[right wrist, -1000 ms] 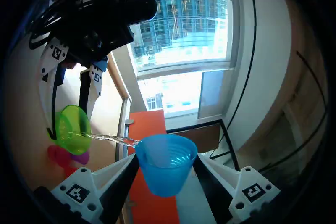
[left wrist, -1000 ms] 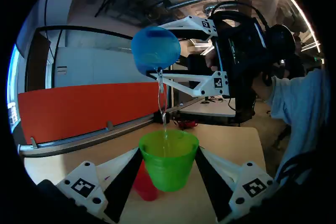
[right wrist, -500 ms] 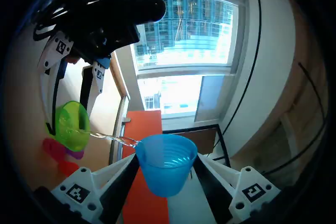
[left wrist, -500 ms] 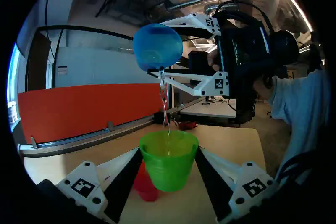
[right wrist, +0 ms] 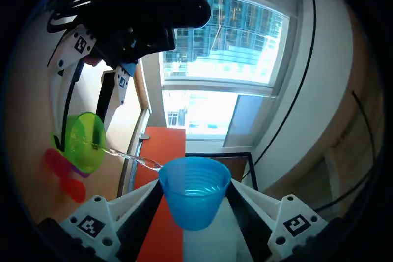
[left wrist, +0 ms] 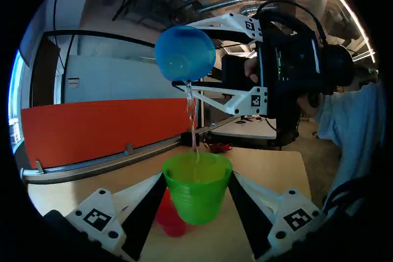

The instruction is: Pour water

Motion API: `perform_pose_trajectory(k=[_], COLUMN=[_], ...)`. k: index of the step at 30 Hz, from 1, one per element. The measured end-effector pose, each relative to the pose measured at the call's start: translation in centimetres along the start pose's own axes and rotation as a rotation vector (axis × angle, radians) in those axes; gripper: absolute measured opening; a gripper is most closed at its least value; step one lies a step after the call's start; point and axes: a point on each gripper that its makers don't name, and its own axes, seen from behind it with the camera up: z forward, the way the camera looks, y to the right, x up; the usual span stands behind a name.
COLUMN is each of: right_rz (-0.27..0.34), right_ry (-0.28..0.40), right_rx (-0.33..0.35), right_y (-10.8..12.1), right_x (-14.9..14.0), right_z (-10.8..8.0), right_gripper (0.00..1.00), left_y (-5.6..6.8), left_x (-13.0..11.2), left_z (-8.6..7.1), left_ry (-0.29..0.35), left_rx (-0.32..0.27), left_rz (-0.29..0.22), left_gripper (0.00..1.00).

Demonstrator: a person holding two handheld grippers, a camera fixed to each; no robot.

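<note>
My left gripper (left wrist: pixel 196 190) is shut on an upright green cup (left wrist: pixel 197 190) held just above the wooden table (left wrist: pixel 275 163). Above it, the right gripper (left wrist: pixel 189 58) holds a blue cup (left wrist: pixel 185 54) tipped over on its side. A thin stream of water (left wrist: pixel 191 119) falls from the blue cup's rim into the green cup. In the right gripper view, the blue cup (right wrist: pixel 194 198) sits between the fingers of my right gripper (right wrist: pixel 194 198), a little water still in it. The stream of water (right wrist: pixel 130 157) runs from it to the green cup (right wrist: pixel 84 141), held by the left gripper (right wrist: pixel 83 134).
A red cup (left wrist: pixel 169 215) stands on the table behind the green one; red and purple cups (right wrist: pixel 66 173) show beside it from the other side. An orange partition (left wrist: pixel 98 124) runs along the table's far edge. A person's sleeve (left wrist: pixel 351 124) is at the right.
The blue cup has tipped a bit further and shifted slightly, and the water in it has gone down. The stream keeps running into the green cup, which stays still.
</note>
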Motion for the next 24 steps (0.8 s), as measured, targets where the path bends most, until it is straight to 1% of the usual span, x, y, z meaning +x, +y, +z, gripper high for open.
perform_pose_trajectory(k=[9, 15, 20, 24], right_rz=[-0.064, -0.082, -0.069, -0.037], right_ry=[0.009, 0.017, 0.021, 0.022], right_rx=[-0.01, -0.017, -0.016, -0.014], right_y=[0.0, 0.0, -0.1, -0.2], right_x=[1.1, 1.6, 1.6, 1.3], right_z=[0.2, 0.1, -0.1, -0.3], right_gripper=[0.9, 0.9, 0.9, 0.9], left_y=[-0.2, -0.3, -0.3, -0.3], left_x=[0.2, 0.2, 0.3, 0.4], left_z=[0.2, 0.3, 0.3, 0.3], left_ry=[0.004, 0.007, 0.009, 0.01], left_rx=[0.003, 0.004, 0.004, 0.005], left_rz=[-0.002, -0.003, -0.003, -0.003], left_gripper=[0.86, 0.86, 0.85, 0.86])
